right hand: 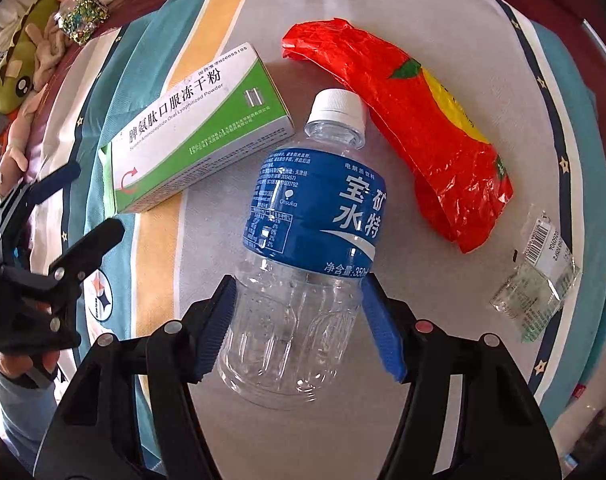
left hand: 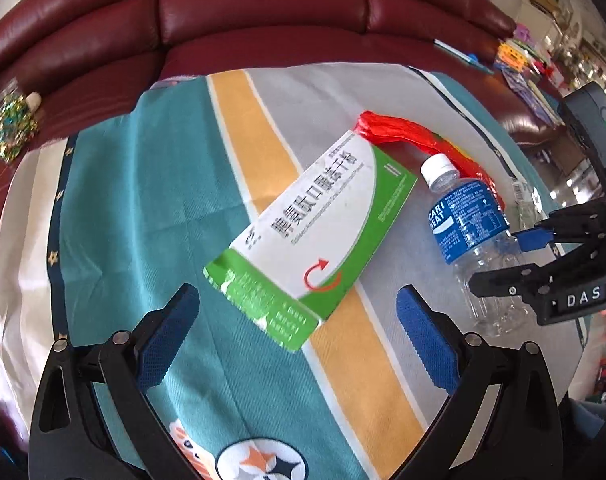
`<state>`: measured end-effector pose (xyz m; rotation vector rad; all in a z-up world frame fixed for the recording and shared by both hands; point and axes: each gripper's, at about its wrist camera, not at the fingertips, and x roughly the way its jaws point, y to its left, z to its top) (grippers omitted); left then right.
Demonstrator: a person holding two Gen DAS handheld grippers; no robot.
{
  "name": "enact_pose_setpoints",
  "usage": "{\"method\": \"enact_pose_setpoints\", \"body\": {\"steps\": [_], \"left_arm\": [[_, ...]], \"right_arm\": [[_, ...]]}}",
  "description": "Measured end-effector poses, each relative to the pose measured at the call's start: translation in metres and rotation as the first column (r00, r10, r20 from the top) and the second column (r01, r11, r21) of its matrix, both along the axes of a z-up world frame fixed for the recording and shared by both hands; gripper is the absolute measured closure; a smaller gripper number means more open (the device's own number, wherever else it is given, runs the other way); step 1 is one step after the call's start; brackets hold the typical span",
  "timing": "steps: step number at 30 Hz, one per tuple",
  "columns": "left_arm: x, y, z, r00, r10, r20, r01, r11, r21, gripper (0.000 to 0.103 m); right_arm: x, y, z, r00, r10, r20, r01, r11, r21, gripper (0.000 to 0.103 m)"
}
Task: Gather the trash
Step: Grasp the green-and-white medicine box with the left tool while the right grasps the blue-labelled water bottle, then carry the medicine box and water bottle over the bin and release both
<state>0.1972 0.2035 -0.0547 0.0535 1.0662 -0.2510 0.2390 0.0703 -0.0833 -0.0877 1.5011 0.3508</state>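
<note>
Striped cloth [right hand: 207,240] in teal, yellow and grey covers the seat of a dark red leather sofa [left hand: 263,12], and the trash lies spread on it. Near the middle, an empty clear plastic bottle [right hand: 303,240] with a blue label lies on its side, white cap [right hand: 335,106] screwed on and pointing away from the right wrist camera toward the sofa back; its long axis runs along that gripper's fingers. The right gripper [right hand: 299,324] points straight down with its blue pads on either side of the bottle's clear lower body, both touching the plastic in a pinch. Just left of the bottle lies a flat green and white medicine box [right hand: 195,128], closed, slanted across a yellow stripe. Right of the bottle a crumpled red plastic wrapper [right hand: 415,128] lies diagonally, its contents unseen. Farther right is a small clear packet [right hand: 539,276] with a barcode. The left gripper [left hand: 299,340] hovers over the box, fingers spread wide and holding nothing.
</note>
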Motion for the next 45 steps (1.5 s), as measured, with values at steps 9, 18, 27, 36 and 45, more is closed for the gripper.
{"method": "enact_pose_setpoints", "body": {"steps": [9,18,27,36,45], "left_arm": [[0.051,-0.022,-0.033,0.991,-0.111,-0.081,0.116,0.991,0.060,0.004],[0.020,-0.024,-0.034,0.991,-0.120,-0.052,0.119,0.993,-0.016,0.022],[-0.003,-0.043,-0.031,0.987,-0.142,-0.071,0.141,0.990,-0.010,0.020],[0.025,-0.058,-0.043,0.991,-0.095,-0.090,0.096,0.995,0.014,0.012],[-0.001,-0.056,-0.038,0.998,-0.003,-0.061,0.006,0.998,0.055,0.027]], "right_arm": [[-0.006,-0.023,-0.016,0.999,-0.024,-0.047,0.025,1.000,0.017,0.045],[-0.020,-0.025,-0.015,0.999,-0.001,-0.033,0.002,1.000,0.020,0.047],[-0.010,-0.027,-0.010,0.999,-0.020,-0.029,0.022,0.999,0.044,0.038],[0.007,-0.033,-0.014,0.998,-0.051,-0.026,0.053,0.997,0.058,0.038],[-0.013,-0.045,-0.002,0.999,-0.041,0.029,0.039,0.997,0.072,0.041]]}}
